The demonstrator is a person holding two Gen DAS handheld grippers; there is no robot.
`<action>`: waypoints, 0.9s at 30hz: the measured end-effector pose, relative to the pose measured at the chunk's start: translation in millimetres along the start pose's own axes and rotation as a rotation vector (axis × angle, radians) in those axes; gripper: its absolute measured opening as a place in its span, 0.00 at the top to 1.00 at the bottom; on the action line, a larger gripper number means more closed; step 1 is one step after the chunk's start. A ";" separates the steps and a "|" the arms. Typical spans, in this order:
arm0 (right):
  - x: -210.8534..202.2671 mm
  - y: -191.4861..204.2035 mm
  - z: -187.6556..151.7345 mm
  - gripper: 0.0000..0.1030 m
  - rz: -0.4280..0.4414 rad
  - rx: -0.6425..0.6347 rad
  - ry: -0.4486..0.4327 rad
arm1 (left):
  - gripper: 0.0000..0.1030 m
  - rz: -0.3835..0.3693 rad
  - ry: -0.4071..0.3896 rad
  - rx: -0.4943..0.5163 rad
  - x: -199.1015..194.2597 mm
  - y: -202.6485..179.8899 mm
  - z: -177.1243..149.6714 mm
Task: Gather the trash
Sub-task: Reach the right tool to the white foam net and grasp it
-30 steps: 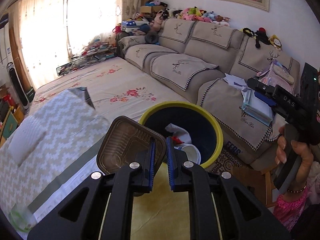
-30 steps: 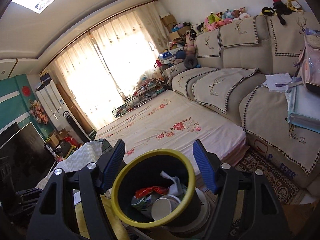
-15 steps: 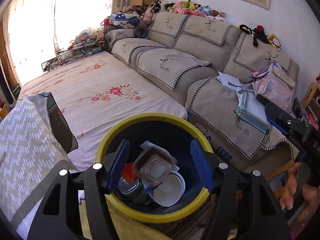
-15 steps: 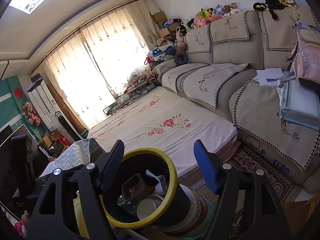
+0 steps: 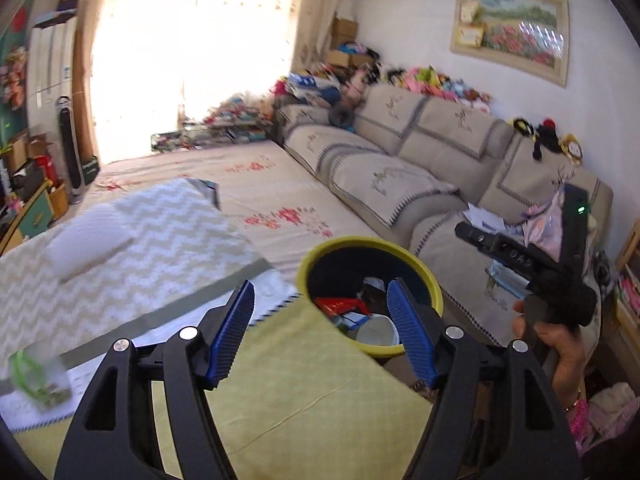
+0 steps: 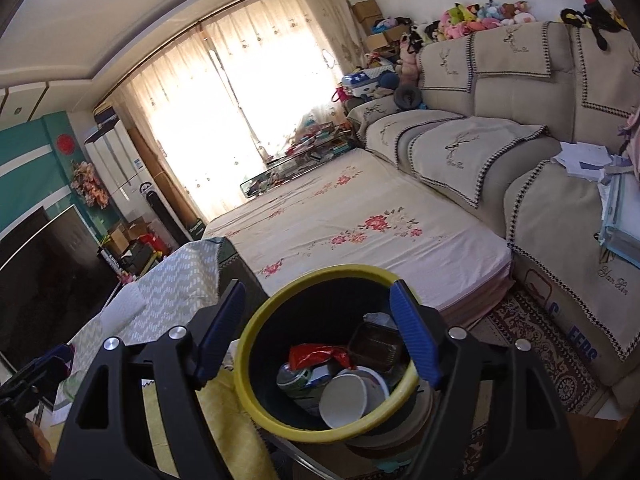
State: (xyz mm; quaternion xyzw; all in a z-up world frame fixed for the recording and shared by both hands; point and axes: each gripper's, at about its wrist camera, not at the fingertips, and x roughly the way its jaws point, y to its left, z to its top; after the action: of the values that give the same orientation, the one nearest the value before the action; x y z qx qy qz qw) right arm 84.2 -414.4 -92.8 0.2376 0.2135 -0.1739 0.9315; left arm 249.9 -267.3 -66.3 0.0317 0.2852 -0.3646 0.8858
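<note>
A dark bin with a yellow rim [image 5: 316, 250] [image 6: 248, 344] stands beside the table. It holds a brown plastic container [image 6: 376, 346], a red wrapper [image 6: 316, 354], a white cup [image 6: 344, 398] and other trash. My left gripper [image 5: 322, 330] is open and empty, above the yellow-green tablecloth [image 5: 304, 392] just left of the bin. My right gripper [image 6: 318, 330] is open and empty, hovering over the bin's mouth; it also shows held in a hand at the right of the left wrist view [image 5: 536, 268].
A clear cup with green print [image 5: 36, 372] lies on the table at the far left. A chevron cloth [image 5: 120, 248] covers the table behind. A floral mattress [image 6: 360, 216] and a beige sofa [image 6: 500, 132] lie beyond. A patterned rug [image 6: 536, 332] is under the sofa front.
My left gripper opened and dropped the brown container into the bin, then drew back left over the table. The right gripper stayed open above the bin.
</note>
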 end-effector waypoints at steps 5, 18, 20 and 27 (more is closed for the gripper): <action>21.6 65.6 1.6 0.31 0.125 -0.098 0.072 | 0.26 0.107 -0.120 -0.049 -64.8 49.2 1.1; 116.5 303.3 -21.2 0.25 0.375 -0.421 0.265 | 0.12 0.514 -0.282 -0.217 -128.2 241.9 -19.6; 138.9 338.3 -31.7 0.24 0.373 -0.493 0.271 | 0.12 0.539 -0.289 -0.291 -130.3 271.1 -28.1; 230.7 408.6 -58.2 0.18 0.325 -0.642 0.360 | 0.12 0.653 -0.320 -0.348 -131.6 298.2 -50.5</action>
State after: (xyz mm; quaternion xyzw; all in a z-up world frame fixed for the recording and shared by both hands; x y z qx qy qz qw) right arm 435.4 -97.8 -99.5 -0.0083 0.3763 0.0954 0.9215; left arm 348.3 46.9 -84.2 -0.0872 0.1764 -0.0107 0.9804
